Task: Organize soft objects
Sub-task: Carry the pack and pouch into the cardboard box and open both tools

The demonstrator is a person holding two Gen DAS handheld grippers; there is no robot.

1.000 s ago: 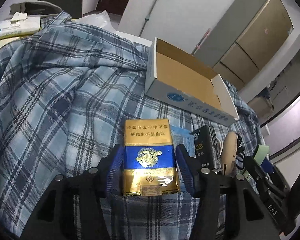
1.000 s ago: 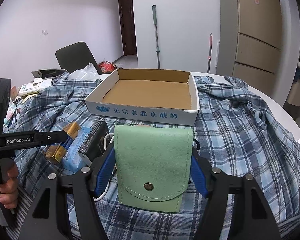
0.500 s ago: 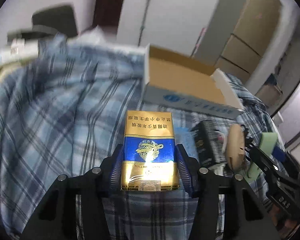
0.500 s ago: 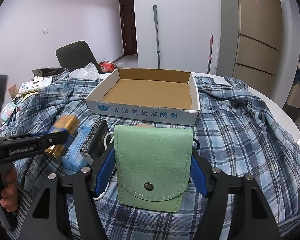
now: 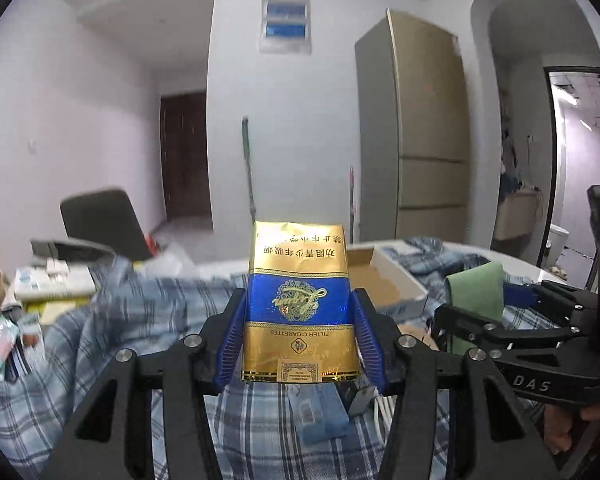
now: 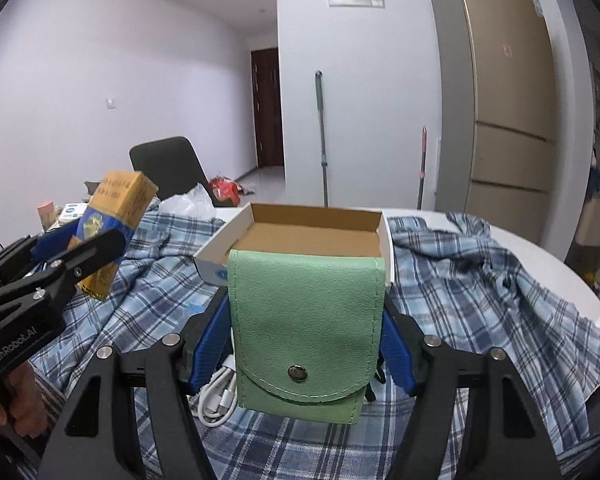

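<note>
Both tongs are loaded and up off the plaid cloth that drapes the worktop! The left tongs are clamped on a gold-and-blue cigarette pack, blue pads pressed flat against its two long sides, the pack standing upright with its printing upside down to the camera; from the right wrist view that same cigarette pack sits lifted clear of the cloth, tilted, to the left of the cardboard box. The right tongs grip a pale green pouch with a snap button on its flap, pads tight on either side, and the pouch hangs just in front of the box's near wall, above the cloth. The cardboard box lies open-topped on the cloth, its brown floor bare where it shows. Below the pouch, in front of the box, a white cable lies coiled on the plaid. From the left wrist view a light blue packet rests on the cloth under the cigarette pack, and the pouch shows to the right of the box, held in the black tongs. Left of the box, beyond the cloth's edge, a black chair stands at the worktop.
</note>
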